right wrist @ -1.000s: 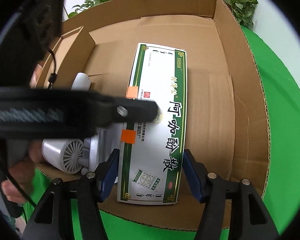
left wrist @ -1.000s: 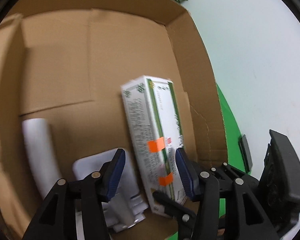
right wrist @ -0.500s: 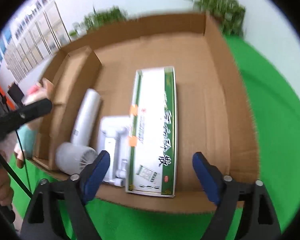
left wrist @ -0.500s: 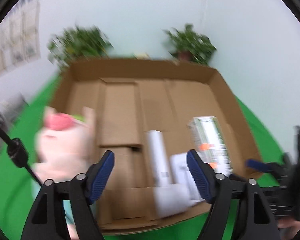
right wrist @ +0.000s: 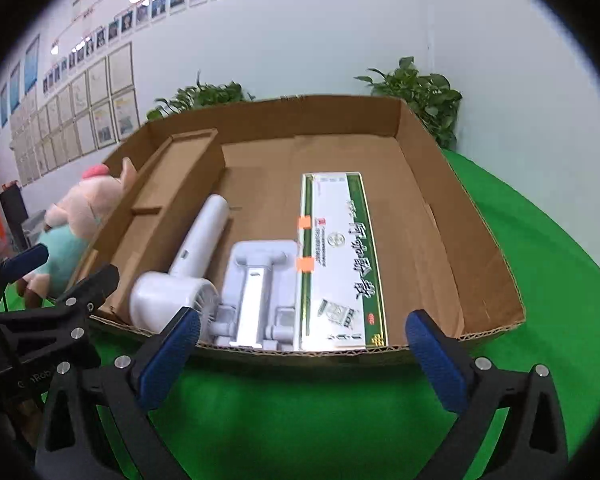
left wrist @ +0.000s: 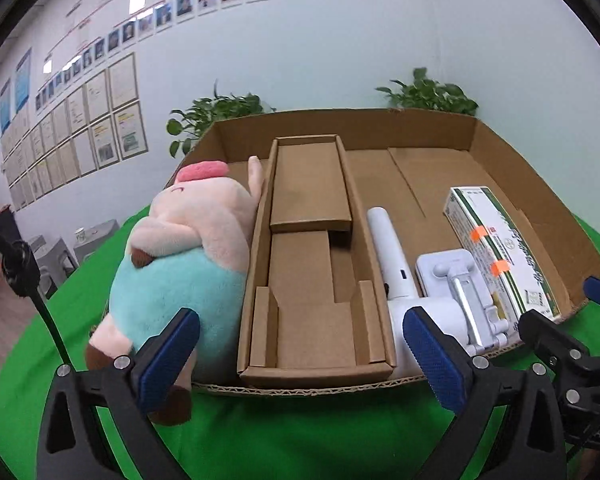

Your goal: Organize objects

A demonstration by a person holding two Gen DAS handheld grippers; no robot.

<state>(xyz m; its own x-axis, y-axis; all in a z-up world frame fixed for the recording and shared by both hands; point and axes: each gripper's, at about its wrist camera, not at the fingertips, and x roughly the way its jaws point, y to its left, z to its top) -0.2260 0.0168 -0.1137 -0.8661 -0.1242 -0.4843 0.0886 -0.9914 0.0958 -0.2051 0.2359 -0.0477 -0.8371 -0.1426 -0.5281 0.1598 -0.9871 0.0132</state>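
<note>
A shallow cardboard tray (left wrist: 536, 184) (right wrist: 480, 216) stands on the green table. In it lie a white-and-green box (left wrist: 496, 248) (right wrist: 340, 256), a white stand (left wrist: 460, 280) (right wrist: 256, 280) and a white hair dryer (left wrist: 392, 256) (right wrist: 192, 256). A pink-and-teal plush pig (left wrist: 180, 264) (right wrist: 72, 224) leans against the tray's left outer wall. My left gripper (left wrist: 300, 360) is open and empty in front of the tray's near edge. My right gripper (right wrist: 304, 356) is open and empty, also short of the near edge.
A narrow cardboard insert (left wrist: 312, 248) fills the tray's left part. Potted plants (left wrist: 428, 96) (right wrist: 420, 96) stand behind the tray against the wall. Green table cloth (right wrist: 540, 240) runs around the tray. The right gripper's frame shows in the left wrist view (left wrist: 572, 356).
Both grippers have pulled back out of the tray and opened wider. The white-and-green box stays lying in the tray. The plush pig has come into view at the left.
</note>
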